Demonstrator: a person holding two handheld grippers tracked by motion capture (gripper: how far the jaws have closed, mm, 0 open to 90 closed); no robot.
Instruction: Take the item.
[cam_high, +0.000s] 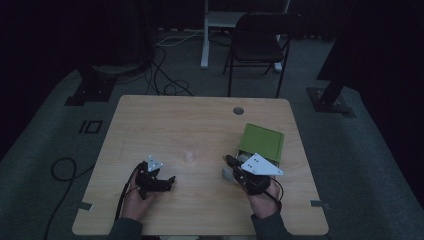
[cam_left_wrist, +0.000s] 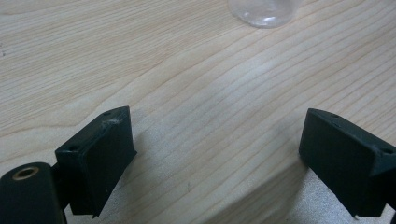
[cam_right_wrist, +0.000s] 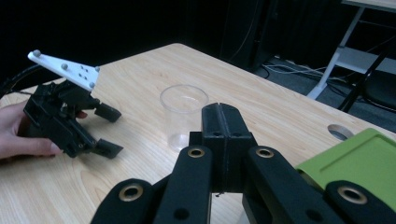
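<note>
A clear plastic cup (cam_high: 190, 156) stands upright on the wooden table (cam_high: 200, 120), between the two grippers. My left gripper (cam_high: 170, 183) rests low on the table's front left, held by a hand, its jaws wide open with nothing between them (cam_left_wrist: 217, 154). The cup's base (cam_left_wrist: 264, 11) lies just ahead of them. My right gripper (cam_high: 228, 159) is at the front right, its jaws pressed together and empty (cam_right_wrist: 224, 122). Beyond its tips I see the cup (cam_right_wrist: 183, 114) and the open left gripper (cam_right_wrist: 114, 132).
A flat green tray (cam_high: 261, 142) lies just behind the right gripper, also visible as the green tray (cam_right_wrist: 359, 158) in the right gripper view. A small pale object (cam_high: 227, 174) that I cannot identify sits by the right gripper. The table has a cable hole (cam_high: 238, 110), and a chair (cam_high: 260, 40) stands behind it.
</note>
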